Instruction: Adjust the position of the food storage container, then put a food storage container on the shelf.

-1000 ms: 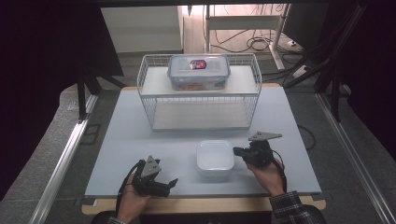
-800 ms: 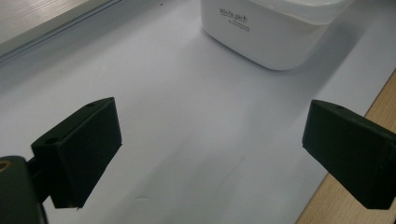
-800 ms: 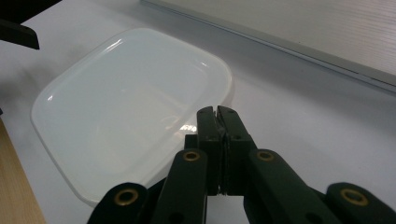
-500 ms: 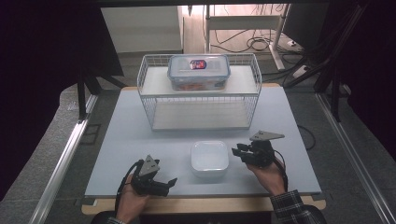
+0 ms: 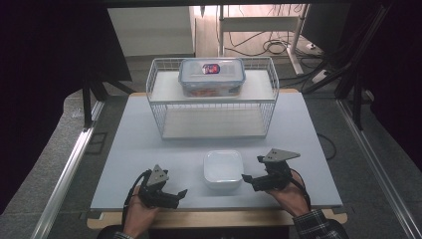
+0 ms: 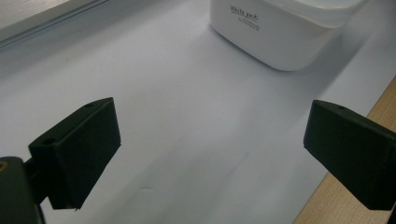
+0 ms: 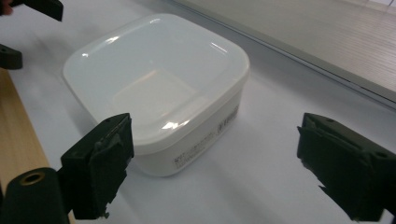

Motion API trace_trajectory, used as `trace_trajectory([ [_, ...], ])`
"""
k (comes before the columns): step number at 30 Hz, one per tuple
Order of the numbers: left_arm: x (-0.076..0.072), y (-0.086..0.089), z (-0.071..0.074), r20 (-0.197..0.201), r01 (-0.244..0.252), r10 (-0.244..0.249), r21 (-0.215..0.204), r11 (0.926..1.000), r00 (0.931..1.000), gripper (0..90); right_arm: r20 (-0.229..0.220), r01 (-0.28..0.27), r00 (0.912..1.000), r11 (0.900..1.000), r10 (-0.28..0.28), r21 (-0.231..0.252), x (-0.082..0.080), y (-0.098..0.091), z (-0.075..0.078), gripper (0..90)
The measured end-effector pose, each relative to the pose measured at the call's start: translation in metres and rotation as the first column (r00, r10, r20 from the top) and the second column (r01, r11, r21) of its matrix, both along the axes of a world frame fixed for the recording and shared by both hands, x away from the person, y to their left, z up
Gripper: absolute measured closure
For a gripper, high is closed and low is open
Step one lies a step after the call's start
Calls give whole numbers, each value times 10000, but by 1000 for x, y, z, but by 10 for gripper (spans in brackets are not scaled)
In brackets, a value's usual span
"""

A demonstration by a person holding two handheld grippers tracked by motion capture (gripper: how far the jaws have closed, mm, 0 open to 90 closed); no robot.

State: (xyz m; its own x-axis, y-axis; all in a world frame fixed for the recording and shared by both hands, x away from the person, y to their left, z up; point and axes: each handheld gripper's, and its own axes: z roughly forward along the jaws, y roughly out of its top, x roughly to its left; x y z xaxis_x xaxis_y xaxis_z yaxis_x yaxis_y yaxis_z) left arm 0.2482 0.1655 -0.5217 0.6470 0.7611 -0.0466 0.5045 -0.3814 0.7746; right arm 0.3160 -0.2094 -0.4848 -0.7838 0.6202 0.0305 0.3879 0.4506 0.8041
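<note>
A white square lidded container (image 5: pixel 222 168) sits on the white table near the front edge. My right gripper (image 5: pixel 254 170) is open just to its right, jaws pointing at it. In the right gripper view, the container (image 7: pixel 159 88) lies ahead and left between my open right gripper (image 7: pixel 215 158), its near corner by the left jaw. My left gripper (image 5: pixel 177 195) rests low at the front left, open and holding nothing. In the left gripper view, my open left gripper (image 6: pixel 210 154) faces bare table, with the container (image 6: pixel 275 32) farther off.
A white wire rack (image 5: pixel 214 117) stands at the back middle, and a clear lidded box (image 5: pixel 212 75) rests on its top shelf. The table's wooden front edge (image 5: pixel 214 218) runs just behind both hands. Dark floor and cables surround the table.
The white container has shifted slightly to the left, and my right gripper has followed it left. The left gripper has barely moved.
</note>
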Motion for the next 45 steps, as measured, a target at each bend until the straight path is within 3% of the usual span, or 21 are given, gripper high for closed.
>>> trace_trajectory([
  [8, 0, -3, 4, -140, -79, 78, -74, 9999, 9999, 31, -203, 192, 9996, 9998, -190, 99, 2, 3, -3, 25],
  [10, 2, -3, 7, -164, -165, 163, -108, 9998, 9997, 46, -66, 254, 9997, 9997, -254, 19, 2, 5, -4, 19],
  [13, 4, -5, 11, -150, -157, 154, -171, 9997, 9998, 76, -200, 277, 9994, 9994, -273, 190, 2, 7, -2, 19],
  [15, 7, -6, 13, -119, -130, 127, -290, 9995, 9998, 107, -271, 246, 9993, 9995, -240, 220, 2, 8, 0, 21],
  [20, 19, -8, 20, -133, 28, -43, -1144, 9934, 9999, 154, -698, 310, 9971, 9995, -307, 31, 6, 10, 5, 79],
  [24, 26, -18, 26, 7, 246, -247, -888, 9957, 9997, 174, -810, 104, 9966, 9997, -123, -232, 7, 14, 8, 136],
  [31, 46, -38, 36, 44, 770, -771, -1168, 9902, 9970, 170, -833, -99, 9965, 9998, 82, -195, 11, 19, 12, 223],
  [37, 59, -56, 37, -170, 1180, -1216, -1418, 9828, 9924, 215, -1034, -123, 9946, 9998, 105, -165, 16, 22, 11, 237],
  [45, 71, -72, 26, -583, 1165, -1222, -931, 9888, 9908, 219, -1510, -261, 9882, 9997, 263, 36, 26, 25, 5, 242],
])
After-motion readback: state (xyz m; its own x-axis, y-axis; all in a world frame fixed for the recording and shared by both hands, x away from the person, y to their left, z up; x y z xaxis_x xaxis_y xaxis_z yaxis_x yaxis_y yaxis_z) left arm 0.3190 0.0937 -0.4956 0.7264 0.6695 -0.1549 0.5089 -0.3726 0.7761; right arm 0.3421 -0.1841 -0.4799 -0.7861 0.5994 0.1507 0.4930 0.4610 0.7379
